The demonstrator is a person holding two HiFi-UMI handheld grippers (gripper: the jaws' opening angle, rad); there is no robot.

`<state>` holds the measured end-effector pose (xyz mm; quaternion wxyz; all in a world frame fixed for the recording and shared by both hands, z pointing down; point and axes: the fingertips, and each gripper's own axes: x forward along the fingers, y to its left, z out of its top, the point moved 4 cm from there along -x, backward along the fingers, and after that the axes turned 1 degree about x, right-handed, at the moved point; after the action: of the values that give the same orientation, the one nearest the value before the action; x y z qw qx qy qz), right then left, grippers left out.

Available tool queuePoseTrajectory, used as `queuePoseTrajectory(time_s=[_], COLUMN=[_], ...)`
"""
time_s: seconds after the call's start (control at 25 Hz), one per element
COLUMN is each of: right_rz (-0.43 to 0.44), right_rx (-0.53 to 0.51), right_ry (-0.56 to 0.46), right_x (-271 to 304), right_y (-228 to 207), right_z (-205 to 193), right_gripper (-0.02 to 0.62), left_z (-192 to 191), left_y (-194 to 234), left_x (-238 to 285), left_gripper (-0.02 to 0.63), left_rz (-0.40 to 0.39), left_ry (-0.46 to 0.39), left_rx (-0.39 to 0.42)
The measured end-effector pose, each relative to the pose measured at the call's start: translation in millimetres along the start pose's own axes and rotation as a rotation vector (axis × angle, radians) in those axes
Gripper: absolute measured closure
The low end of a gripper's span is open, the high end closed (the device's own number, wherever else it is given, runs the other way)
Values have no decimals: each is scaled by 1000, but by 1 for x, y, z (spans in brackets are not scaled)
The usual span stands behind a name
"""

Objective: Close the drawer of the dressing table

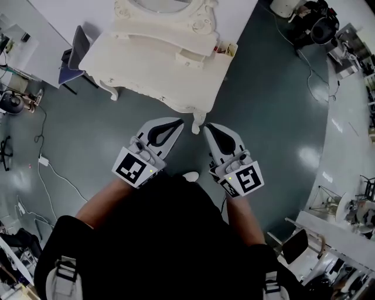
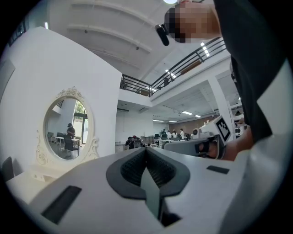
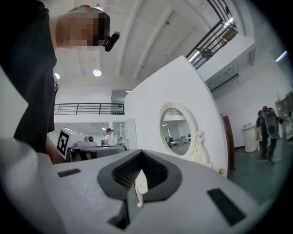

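Note:
The white dressing table stands ahead of me, its oval mirror at the back. A small drawer on its top sticks out a little toward the front. My left gripper and right gripper hang side by side, level, just short of the table's front right leg, touching nothing. Both are shut and hold nothing. In the left gripper view the jaws meet, with the mirror at left. In the right gripper view the jaws meet, with the mirror to the right.
A dark chair stands at the table's left end. A small box of items sits at its right rear corner. Cables trail over the grey floor at left. Desks and equipment line the right side.

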<state>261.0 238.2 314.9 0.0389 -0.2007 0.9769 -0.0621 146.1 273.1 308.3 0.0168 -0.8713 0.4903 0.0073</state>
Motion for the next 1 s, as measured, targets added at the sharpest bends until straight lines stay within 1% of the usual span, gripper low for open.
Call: queuePoseTrajectory(time_s=[0.08, 0.28, 0.36, 0.48, 0.64, 0.84, 1.0], right_rz=[-13, -35, -32, -39, -64, -97, -93], right_rx=[6, 5, 2, -12, -6, -10, 2], right_ry=[14, 40, 48, 60, 67, 76, 78], right_x=[6, 26, 35, 55, 74, 98, 113], right_y=[6, 32, 47, 68, 88, 96, 86], right_z=[-4, -13, -13, -14, -19, -27, -31], right_gripper=[592, 592, 592, 592, 592, 592, 592], left_z=[1, -9, -9, -10, -20, -24, -31], left_y=[8, 29, 37, 53, 72, 101, 119], left_x=[-6, -36, -50, -68, -89, -105, -102], left_gripper=[612, 612, 612, 612, 612, 612, 612], left_rz=[-8, -10, -13, -24, -57, -78, -70], left_ry=[-17, 0, -9, -9, 4, 10, 25], left_rx=[-6, -31, -42, -50, -60, -64, -79])
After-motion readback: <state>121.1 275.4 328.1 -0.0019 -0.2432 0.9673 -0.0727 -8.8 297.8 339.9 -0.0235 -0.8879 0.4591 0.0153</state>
